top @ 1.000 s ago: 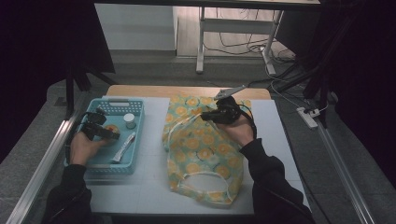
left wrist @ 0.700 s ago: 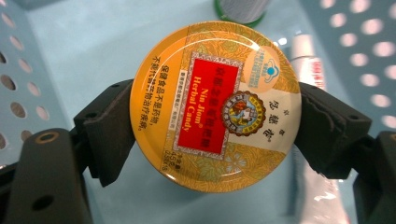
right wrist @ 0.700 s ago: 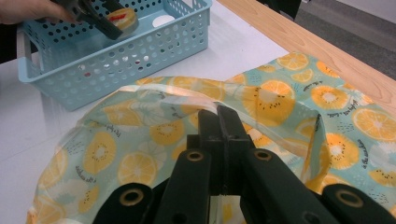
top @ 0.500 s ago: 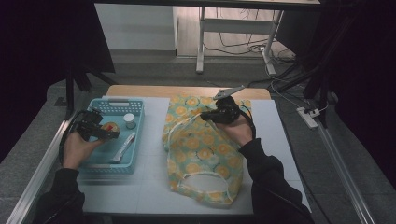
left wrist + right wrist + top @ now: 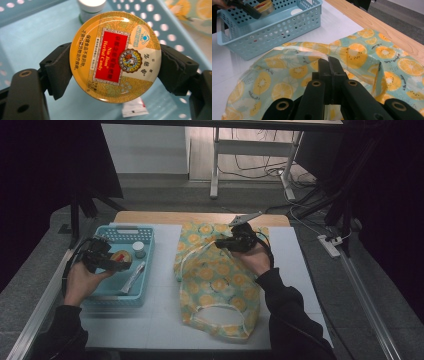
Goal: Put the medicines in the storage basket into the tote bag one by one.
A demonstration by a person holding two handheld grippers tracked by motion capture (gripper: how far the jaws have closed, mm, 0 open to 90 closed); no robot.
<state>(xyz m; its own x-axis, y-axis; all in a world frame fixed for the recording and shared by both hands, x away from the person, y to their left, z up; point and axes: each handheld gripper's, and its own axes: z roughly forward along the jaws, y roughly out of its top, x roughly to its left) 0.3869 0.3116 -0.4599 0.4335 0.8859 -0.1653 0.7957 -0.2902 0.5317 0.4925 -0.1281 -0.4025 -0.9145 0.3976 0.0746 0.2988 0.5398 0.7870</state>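
My left gripper point(image 5: 115, 67) is shut on a round yellow candy tin point(image 5: 115, 56) with a red label, one black pad on each side. In the high view, this gripper point(image 5: 120, 262) holds the tin point(image 5: 121, 255) above the light blue basket point(image 5: 112, 295) at the left. A cloth bag point(image 5: 215, 285) printed with orange slices lies in the middle of the table. My right gripper point(image 5: 220, 243) rests at its far end. Its jaws point(image 5: 329, 61) are shut on the bag's pale rim, which they lift off the bag point(image 5: 287, 82).
A small white-capped bottle point(image 5: 138, 249) and a white sachet point(image 5: 134, 276) lie in the basket point(image 5: 274, 27). A wooden strip point(image 5: 200, 216) runs along the table's far edge. Cables and a power strip point(image 5: 330, 245) lie on the floor at the right.
My left gripper has risen a little over the basket with the tin in it. The right gripper and the bag have stayed where they were.
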